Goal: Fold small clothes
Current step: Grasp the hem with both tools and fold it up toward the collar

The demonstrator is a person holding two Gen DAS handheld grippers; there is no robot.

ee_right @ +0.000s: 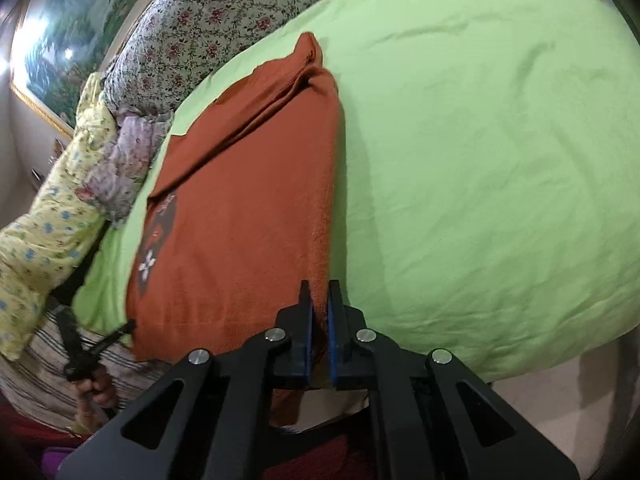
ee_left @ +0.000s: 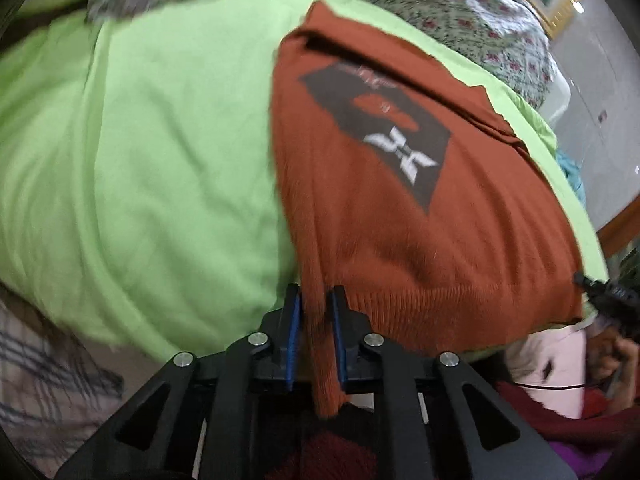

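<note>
While the rust-orange sweater (ee_left: 384, 216) lies spread on the lime-green sheet (ee_left: 152, 152) of the bed, both grippers grip its ribbed hem at the near edge of the mattress.

Left gripper (ee_left: 316, 300): the jaws stand narrow and pinch the left corner of the hem. A strip of orange knit runs down between the blue pads (ee_left: 294, 336) and hangs out below them. The fabric above the grip is gathered into a vertical ridge.

Right gripper (ee_right: 319, 296): the jaws stand narrow and clamp the right side edge of the sweater (ee_right: 240, 220) just at the hem. Orange knit fills the slit between the blue pads (ee_right: 308, 344), and a flap of it hangs beneath the gripper.

Sweater position: front side up, a dark printed patch (ee_left: 384, 136) with a white cross-shaped emblem on the chest. The far end is folded over in several pleats. The garment lies flat on the sheet (ee_right: 480, 160) apart from the two gripped points.

Surroundings: a floral quilt (ee_right: 208, 24) is bunched at the far side of the bed. A framed landscape picture (ee_right: 60, 40) hangs on the wall behind. From the right wrist view, a hand (ee_right: 94, 388) holds the opposite gripper's handle.
</note>
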